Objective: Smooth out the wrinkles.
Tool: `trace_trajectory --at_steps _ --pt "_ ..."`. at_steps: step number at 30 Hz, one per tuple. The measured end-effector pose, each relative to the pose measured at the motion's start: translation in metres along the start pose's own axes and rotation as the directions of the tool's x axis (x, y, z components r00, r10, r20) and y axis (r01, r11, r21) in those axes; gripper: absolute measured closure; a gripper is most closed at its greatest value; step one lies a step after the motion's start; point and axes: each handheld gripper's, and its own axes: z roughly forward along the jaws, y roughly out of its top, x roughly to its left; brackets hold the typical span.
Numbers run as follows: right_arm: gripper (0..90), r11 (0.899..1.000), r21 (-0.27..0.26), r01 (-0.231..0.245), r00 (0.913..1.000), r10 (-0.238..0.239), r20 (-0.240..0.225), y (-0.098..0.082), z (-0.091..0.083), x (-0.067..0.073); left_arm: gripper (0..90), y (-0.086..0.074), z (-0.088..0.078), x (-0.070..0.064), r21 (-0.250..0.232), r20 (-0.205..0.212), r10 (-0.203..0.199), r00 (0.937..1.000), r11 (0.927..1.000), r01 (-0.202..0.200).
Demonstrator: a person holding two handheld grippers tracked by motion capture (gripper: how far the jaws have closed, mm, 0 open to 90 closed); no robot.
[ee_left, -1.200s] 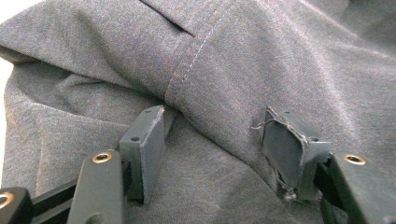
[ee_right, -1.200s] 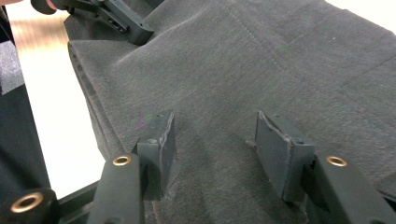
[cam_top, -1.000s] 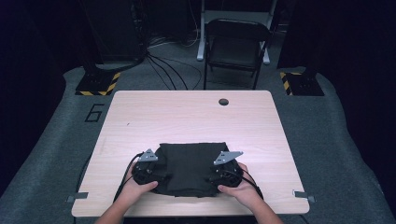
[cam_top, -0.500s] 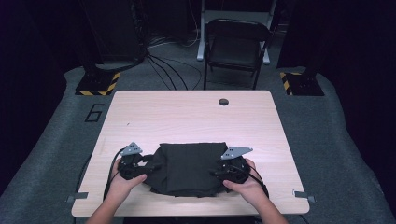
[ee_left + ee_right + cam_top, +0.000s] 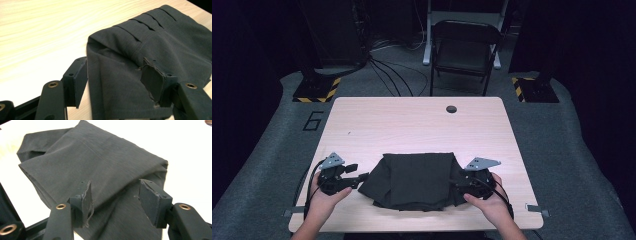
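A folded dark grey garment [image 5: 414,180] lies on the light wooden table [image 5: 412,127], near its front edge. My left gripper [image 5: 356,174] sits at the garment's left edge. In the left gripper view its jaws [image 5: 113,83] stand open, with the pleated cloth [image 5: 150,42] lying between the pads untouched. My right gripper [image 5: 459,184] is at the garment's right edge. Its jaws [image 5: 120,202] have just been opening a little and stand open over the folded cloth [image 5: 100,162], with no pad pressing on it. A hand holds each gripper from the front.
A round cable hole [image 5: 451,108] is in the table's far side. Beyond the table stand a black folding chair [image 5: 464,50] and two yellow-and-black striped stand bases [image 5: 317,90] [image 5: 532,87]. Cables run across the grey floor [image 5: 387,75].
Both hands have moved outward from the middle of the garment to its side edges, the left one farther. The garment's left edge now spreads a little wider.
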Motion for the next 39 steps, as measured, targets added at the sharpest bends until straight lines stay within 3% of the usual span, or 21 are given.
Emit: trace_trajectory --at_steps 7,12,15,16,20,31,39 --pt "41.5 0.999 -0.006 -0.039 0.9986 0.039 0.037 -0.013 -0.009 -0.010 37.3 -0.012 -0.005 0.004 0.018 -0.024 -0.010 0.9997 0.9998 0.010" --pt "41.2 0.996 -0.029 -0.085 0.9946 0.087 0.057 -0.026 -0.004 -0.019 37.0 -0.025 0.002 0.009 0.011 -0.030 -0.047 0.9984 0.9988 0.048" --pt "41.2 0.995 -0.030 -0.098 0.9933 0.100 0.058 -0.030 -0.002 -0.022 37.0 -0.027 0.004 0.011 0.019 -0.036 -0.042 0.9985 0.9989 0.043" --pt "41.2 0.994 -0.034 -0.107 0.9920 0.109 0.062 -0.034 -0.001 -0.023 37.0 -0.030 0.006 0.012 0.039 -0.051 -0.023 0.9984 0.9990 0.025" --pt "41.2 0.995 -0.017 -0.095 0.9924 0.096 0.078 -0.040 0.004 -0.025 37.0 -0.035 0.009 0.015 0.055 -0.062 -0.009 0.9980 0.9984 0.012" --pt "41.7 0.997 0.030 -0.069 0.9927 0.066 0.101 -0.049 0.018 -0.029 37.0 -0.042 0.017 0.020 0.086 -0.057 -0.021 0.9981 0.9959 0.026" --pt "41.8 0.996 0.032 -0.088 0.9897 0.084 0.116 -0.053 0.019 -0.035 37.0 -0.045 0.020 0.026 0.083 -0.055 -0.060 0.9967 0.9944 0.065"
